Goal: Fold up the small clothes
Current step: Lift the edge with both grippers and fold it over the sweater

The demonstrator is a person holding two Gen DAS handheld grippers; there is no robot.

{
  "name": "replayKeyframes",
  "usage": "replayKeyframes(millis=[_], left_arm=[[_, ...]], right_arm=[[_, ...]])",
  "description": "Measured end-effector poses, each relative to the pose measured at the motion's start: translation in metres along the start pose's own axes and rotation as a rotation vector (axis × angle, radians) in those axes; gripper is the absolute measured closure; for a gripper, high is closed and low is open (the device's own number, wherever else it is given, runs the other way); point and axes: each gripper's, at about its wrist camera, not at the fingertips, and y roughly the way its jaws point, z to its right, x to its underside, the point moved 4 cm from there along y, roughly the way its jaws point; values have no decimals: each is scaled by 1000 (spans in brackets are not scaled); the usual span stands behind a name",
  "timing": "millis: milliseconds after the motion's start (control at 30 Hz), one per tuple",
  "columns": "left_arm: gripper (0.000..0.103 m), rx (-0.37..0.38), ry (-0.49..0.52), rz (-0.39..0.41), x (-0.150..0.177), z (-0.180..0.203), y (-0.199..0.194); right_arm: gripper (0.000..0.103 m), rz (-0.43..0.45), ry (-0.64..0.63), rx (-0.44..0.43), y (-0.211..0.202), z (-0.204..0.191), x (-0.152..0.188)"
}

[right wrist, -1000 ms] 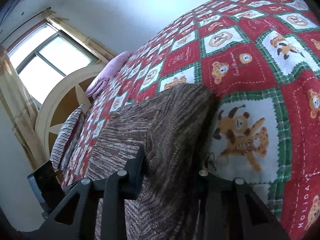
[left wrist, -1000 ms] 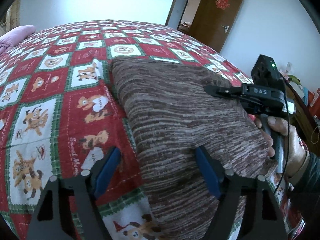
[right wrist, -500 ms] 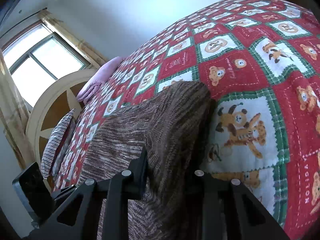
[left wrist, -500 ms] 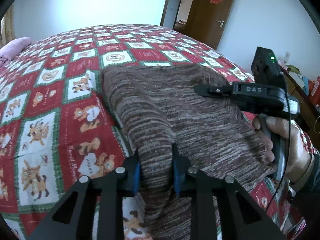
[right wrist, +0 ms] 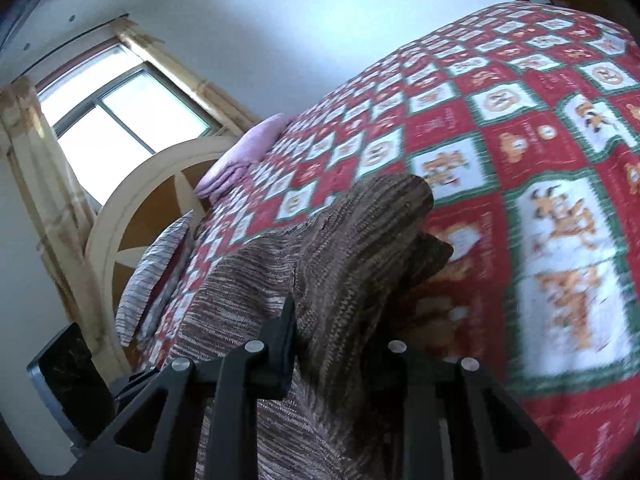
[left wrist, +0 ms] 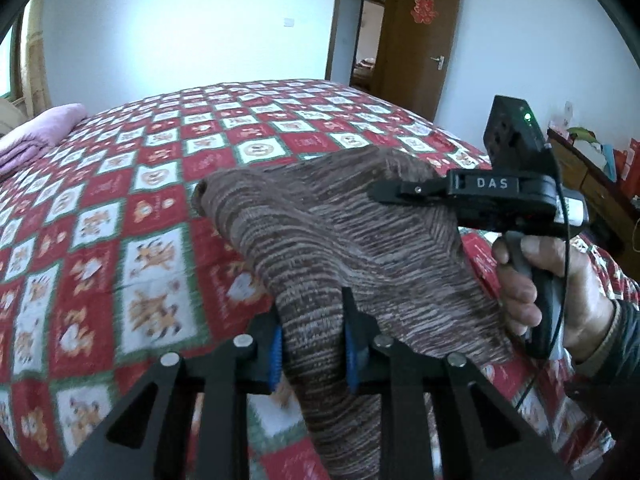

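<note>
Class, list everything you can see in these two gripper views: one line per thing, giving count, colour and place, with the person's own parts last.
knit garment: one, brown-and-white streaked, lifted off the bed by both grippers
quilt: one, red, green and white with bears, covering the bed
folded blanket: one, pink, far end of the bed
striped pillow: one, grey-white, against the headboard
headboard: one, cream and brown, under the window
window: one, bright
door: one, brown, open
left gripper: black, blue pads, shut on garment
right gripper: black, shut on garment
right hand: gripping the handle
</note>
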Motion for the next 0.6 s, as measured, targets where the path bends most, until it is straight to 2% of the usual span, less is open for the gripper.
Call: replayKeyframes(millis=[600], left_arm=[[79,-106,-115,86,59,-54,-90]], right_arm=[[77,-108,-90,-173,63,-108,64]])
